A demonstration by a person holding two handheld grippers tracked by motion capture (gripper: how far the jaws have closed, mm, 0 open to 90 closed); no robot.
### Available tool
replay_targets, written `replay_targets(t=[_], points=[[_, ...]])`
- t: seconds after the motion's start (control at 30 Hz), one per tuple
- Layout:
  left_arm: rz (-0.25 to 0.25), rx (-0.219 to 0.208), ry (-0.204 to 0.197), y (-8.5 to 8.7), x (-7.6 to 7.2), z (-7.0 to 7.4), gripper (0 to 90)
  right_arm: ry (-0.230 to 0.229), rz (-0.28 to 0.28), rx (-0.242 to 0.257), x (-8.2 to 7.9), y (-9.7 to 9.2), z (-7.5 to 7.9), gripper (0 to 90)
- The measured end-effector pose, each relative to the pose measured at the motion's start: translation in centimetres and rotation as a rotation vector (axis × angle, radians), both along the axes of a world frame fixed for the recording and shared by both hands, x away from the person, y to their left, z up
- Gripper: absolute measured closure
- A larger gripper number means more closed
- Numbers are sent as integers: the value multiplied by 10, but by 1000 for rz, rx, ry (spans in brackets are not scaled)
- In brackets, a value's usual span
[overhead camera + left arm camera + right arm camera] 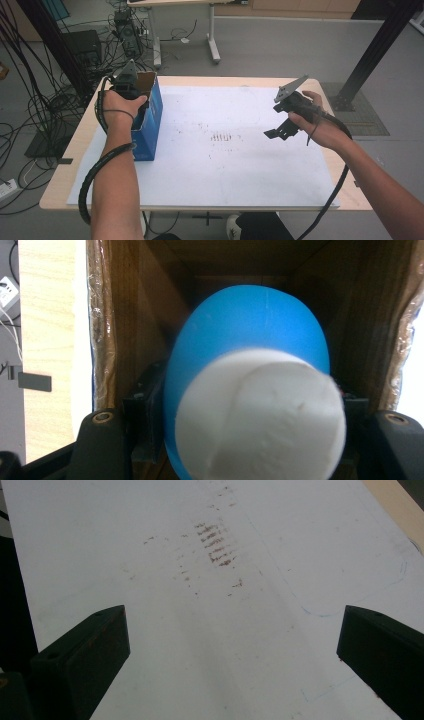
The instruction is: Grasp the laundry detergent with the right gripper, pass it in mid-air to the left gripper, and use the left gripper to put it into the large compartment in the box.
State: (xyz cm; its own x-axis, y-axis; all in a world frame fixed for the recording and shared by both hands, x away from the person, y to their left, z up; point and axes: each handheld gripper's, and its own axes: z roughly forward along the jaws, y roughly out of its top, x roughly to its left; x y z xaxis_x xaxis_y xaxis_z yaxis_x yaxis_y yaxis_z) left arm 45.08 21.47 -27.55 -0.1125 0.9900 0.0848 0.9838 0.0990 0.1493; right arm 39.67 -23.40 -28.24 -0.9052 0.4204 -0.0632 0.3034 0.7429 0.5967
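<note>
High view: left gripper (pixel 131 86) at mouth of blue box (pixel 151 120). Left gripper view: jaws clamped on blue-and-white bottle (pixel 250 390) inside box. Right gripper (pixel 280 131): jaws wide apart, empty, over white sheet (pixel 210 630).

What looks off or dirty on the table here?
Brown smudges mark the middle of the white sheet, streaked in rows like rubbed-in dirt. Otherwise fine: the left claw holds a blue and white object inside the open box; the right claw is open and empty.
</note>
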Motion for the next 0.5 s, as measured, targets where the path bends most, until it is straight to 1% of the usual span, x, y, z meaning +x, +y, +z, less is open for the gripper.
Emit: replay_targets(t=[0.5], points=[[-5, 0, -1, 0, -1, 0, 351, -3, 5, -8, -1, 2, 1, 4]])
